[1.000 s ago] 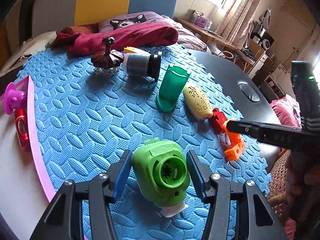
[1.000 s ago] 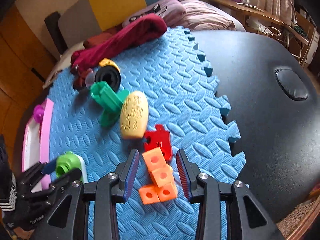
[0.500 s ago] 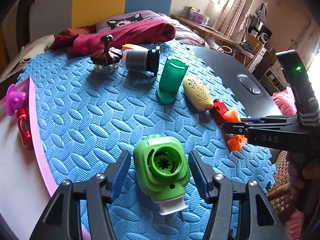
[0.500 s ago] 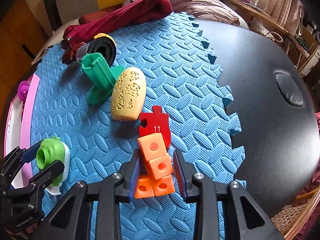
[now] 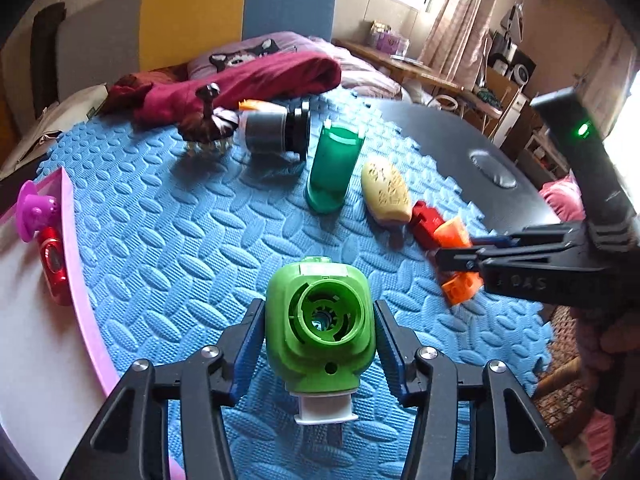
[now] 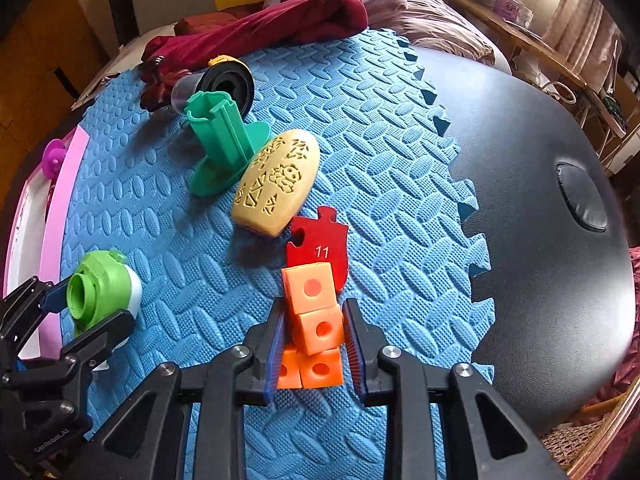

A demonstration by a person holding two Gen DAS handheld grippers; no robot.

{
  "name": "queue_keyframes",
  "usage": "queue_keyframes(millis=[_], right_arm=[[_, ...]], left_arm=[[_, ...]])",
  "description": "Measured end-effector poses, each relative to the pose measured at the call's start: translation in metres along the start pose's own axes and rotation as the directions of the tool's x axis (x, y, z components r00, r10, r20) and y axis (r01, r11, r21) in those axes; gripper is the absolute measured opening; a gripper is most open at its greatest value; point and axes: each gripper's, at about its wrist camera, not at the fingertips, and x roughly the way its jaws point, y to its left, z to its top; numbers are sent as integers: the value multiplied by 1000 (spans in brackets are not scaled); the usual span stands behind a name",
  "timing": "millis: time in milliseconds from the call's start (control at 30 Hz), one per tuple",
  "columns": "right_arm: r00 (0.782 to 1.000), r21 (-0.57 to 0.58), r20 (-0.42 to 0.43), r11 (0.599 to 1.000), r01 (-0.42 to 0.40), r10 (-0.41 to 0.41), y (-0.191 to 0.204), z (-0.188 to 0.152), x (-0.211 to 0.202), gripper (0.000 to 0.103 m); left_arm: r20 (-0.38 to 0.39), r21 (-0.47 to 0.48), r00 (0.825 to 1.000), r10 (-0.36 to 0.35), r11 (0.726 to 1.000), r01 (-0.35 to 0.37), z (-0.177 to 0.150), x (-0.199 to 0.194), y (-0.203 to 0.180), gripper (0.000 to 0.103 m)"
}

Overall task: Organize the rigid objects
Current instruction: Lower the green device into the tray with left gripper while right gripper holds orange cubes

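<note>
A green plastic device (image 5: 320, 320) with a round opening and a white base lies on the blue foam mat (image 5: 180, 220). My left gripper (image 5: 318, 312) is closing, with its blue pads against the device's two sides. In the right wrist view the same device (image 6: 100, 292) sits between the left gripper's fingers (image 6: 86, 308). A cluster of orange cubes (image 6: 316, 328) lies near the mat's front edge. My right gripper (image 6: 314, 312) is closing, and its pads press on the cubes from both sides. The left wrist view shows it side-on around the orange cubes (image 5: 452, 232).
Beyond the cubes lie a red puzzle piece marked 11 (image 6: 320, 248), a yellow oval (image 6: 280, 184), a green holder (image 6: 220, 140), a black-capped jar (image 6: 228, 84) and a brown piece (image 6: 156, 84). A pink tray (image 5: 76, 248) holds a purple toy (image 5: 34, 208) and a red item (image 5: 52, 264). Black tabletop (image 6: 540, 240) lies to the right.
The gaps beside the green device have gone as the left jaws closed in on it. The right jaws have narrowed from standing apart around the orange cubes to pressing on them.
</note>
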Motion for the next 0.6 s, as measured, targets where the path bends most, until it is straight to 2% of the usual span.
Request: queue_keyframes(millis=[167, 300, 433, 600], right_arm=[[1000, 0, 2, 1000, -9, 9, 0, -1, -1, 27], [1000, -6, -1, 1000, -18, 18, 1, -2, -1, 27], [1000, -7, 2, 1000, -23, 23, 1, -1, -2, 27], [1000, -13, 2, 1000, -24, 24, 2, -1, -1, 27]], left_arm=[[79, -65, 996, -28, 997, 33, 5, -35, 16, 53], [164, -166, 986, 6, 986, 22, 10, -73, 52, 53], [200, -292, 971, 134, 954, -71, 8, -100, 111, 53], [119, -436, 956, 268, 879, -192, 0, -93, 190, 53]])
